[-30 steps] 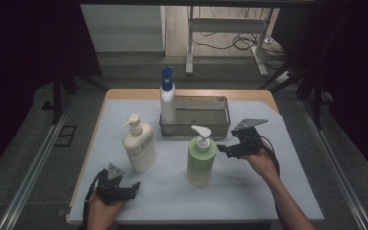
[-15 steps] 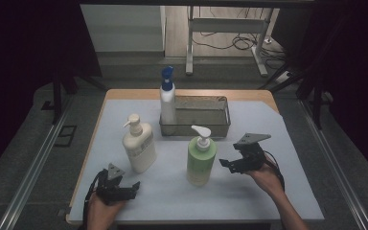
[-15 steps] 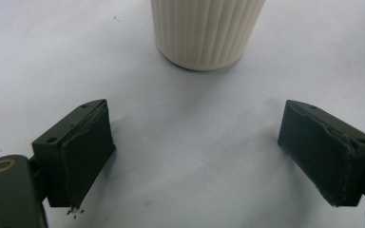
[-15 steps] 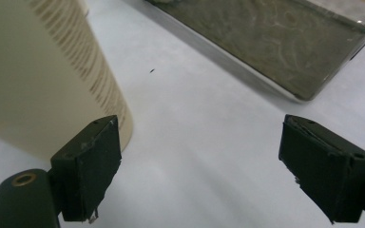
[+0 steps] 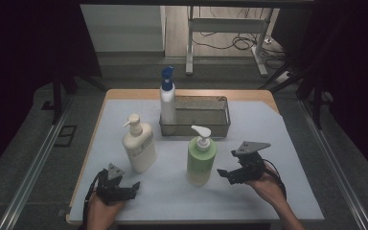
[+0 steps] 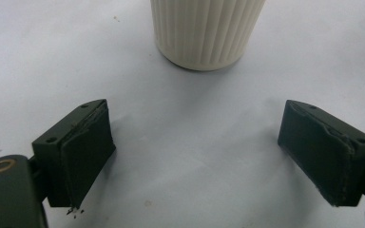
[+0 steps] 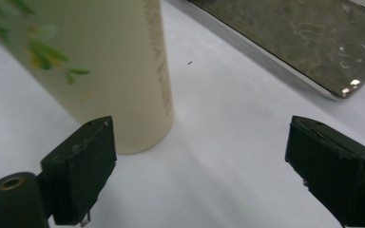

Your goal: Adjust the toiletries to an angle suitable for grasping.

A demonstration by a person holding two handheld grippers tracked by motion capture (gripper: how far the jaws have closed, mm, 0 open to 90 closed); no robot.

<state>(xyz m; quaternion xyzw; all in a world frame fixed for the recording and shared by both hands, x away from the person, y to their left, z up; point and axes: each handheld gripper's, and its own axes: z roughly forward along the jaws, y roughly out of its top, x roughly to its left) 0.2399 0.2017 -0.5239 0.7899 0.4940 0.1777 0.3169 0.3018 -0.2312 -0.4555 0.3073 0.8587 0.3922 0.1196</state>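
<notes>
Left gripper (image 5: 133, 184) and right gripper (image 5: 223, 173): black bodies, trailing black cables, grey three-cornered top plates; padded black fingers (image 6: 83, 152), brass-ringed screw holes.

This looks like a lab or test room. A table (image 5: 287, 191) with a white sheet sits in the middle, black curtains (image 5: 24, 43) hang at both sides, and cables (image 5: 230, 45) lie on the floor at the top.

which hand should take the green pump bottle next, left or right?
Right, probably. The right claw sits just beside the green pump bottle, open and aimed at it, with the bottle's base close ahead in the right gripper view. The left claw is open too, but faces the cream pump bottle.
</notes>
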